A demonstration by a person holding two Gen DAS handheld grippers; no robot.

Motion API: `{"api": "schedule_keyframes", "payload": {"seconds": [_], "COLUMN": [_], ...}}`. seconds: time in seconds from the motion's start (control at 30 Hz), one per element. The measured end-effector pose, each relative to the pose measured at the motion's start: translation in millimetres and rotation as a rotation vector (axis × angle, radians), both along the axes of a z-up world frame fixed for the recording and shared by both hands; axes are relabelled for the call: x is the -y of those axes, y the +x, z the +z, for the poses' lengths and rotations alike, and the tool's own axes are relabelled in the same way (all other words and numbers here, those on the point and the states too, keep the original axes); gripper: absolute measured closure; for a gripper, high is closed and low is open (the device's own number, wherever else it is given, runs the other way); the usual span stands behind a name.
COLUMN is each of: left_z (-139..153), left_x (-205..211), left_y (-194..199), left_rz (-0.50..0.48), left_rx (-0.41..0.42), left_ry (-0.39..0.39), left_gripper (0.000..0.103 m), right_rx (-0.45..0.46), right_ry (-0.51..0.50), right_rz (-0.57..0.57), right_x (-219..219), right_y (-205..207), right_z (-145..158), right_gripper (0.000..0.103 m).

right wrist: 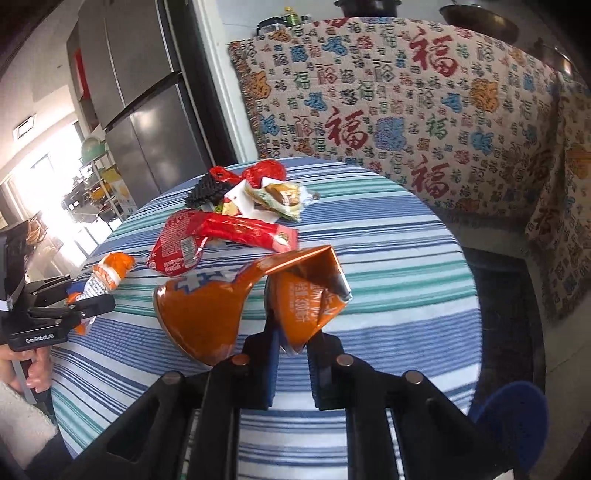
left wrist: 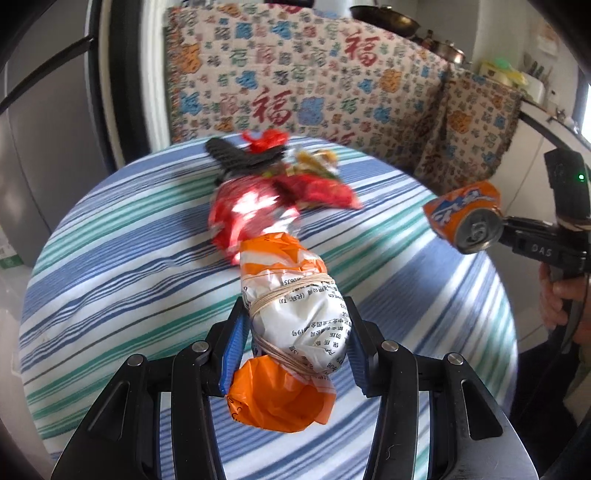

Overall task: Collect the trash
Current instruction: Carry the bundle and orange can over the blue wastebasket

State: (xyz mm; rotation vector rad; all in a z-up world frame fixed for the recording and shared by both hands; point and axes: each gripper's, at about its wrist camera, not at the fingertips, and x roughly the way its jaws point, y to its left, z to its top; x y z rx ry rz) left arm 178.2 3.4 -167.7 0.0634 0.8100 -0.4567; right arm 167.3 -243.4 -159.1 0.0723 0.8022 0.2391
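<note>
My left gripper (left wrist: pixel 295 334) is shut on an orange-and-white plastic bundle (left wrist: pixel 291 317) tied with rubber bands, held above the striped round table (left wrist: pixel 110 258). My right gripper (right wrist: pixel 291 350) is shut on a crushed orange drink can (right wrist: pixel 236 299), lifted off the cloth; the same can (left wrist: pixel 465 218) shows at the right of the left wrist view. A red snack wrapper (right wrist: pixel 221 236) lies mid-table. Behind it sits a heap of a black comb-like piece (right wrist: pixel 207 192), red plastic (right wrist: pixel 266 171) and a food wrapper (right wrist: pixel 280 199).
A patterned cloth (right wrist: pixel 406 110) covers furniture behind the table. A grey fridge (right wrist: pixel 140 110) stands at the back left. Pans (left wrist: pixel 388 18) rest on the covered counter. A blue round object (right wrist: pixel 509 417) sits low at the right. A person's hand (left wrist: pixel 557 299) holds the right gripper's handle.
</note>
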Motion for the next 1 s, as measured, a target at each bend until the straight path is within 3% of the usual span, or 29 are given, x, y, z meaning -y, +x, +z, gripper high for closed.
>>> {"api": "schedule_keyframes", "payload": {"seconds": [0.23,0.47,0.7,0.87,1.0], "left_z": [24.7,49.5,46.1,28.3,15.5], "left_x": [85.0,209.0,318.7,385.5,412.2], "left_y": [-30.5,-62.6,-79.2,-79.5,-76.7], "left_rz": [-0.163,-0.395,-0.555,-0.609,-0.621], "left_rx": [0.038,0.072,0.043,0.01,-0.017], "left_ry": [-0.051,-0.079,-0.106,-0.085,-0.08], "left_gripper": [0.054,0.054,0.054,0.054,0.054], "right_rx": [0.034,0.015,-0.088,-0.132,-0.164], "right_ry": [0.015,-0.05,-0.095,-0.086,-0.064], "right_rz": [-0.148,-0.405,-0.59,-0.654,-0.672], "right_x": [72.8,188.4,284.2,321.4,341.9], "right_y": [-50.1,-120.1,-158.3,-158.5,-152.5], "right_z": [25.5,40.1,19.1,2.0,-15.0], "right_gripper": [0.089,0.089,0.089,0.089,0.089]}}
